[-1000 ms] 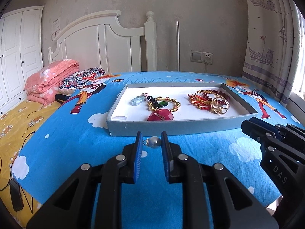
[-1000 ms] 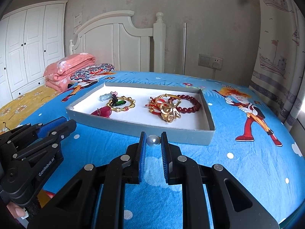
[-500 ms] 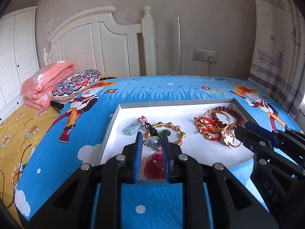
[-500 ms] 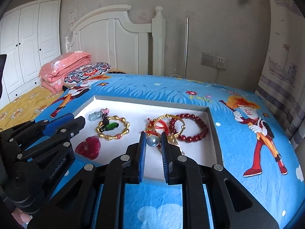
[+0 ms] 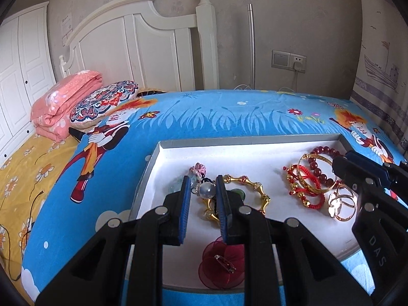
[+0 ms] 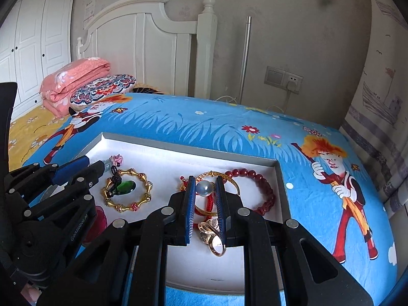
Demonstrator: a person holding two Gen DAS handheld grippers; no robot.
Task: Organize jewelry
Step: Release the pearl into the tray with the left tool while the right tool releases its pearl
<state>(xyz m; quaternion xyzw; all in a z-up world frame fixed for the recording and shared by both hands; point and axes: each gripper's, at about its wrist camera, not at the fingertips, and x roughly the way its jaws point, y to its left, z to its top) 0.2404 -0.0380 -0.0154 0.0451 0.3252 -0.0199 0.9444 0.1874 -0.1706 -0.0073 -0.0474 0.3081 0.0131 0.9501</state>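
Each gripper holds a grey pearl earring. My left gripper is shut on one pearl earring and hangs over the left half of the grey tray, above a gold bamboo-link bracelet and a red flower brooch. My right gripper is shut on the other pearl earring over the tray's right half, above red string and gold bangles, a dark red bead bracelet and gold rings. A green pendant lies inside the gold bracelet.
The tray lies on a bed with a blue cartoon sheet. A folded pink quilt and a patterned pillow sit at the far left by the white headboard. A curtain hangs at the right.
Both grippers have moved forward from in front of the tray's near wall to above its inside, each keeping its pearl earring. The jewelry in the tray has not moved.
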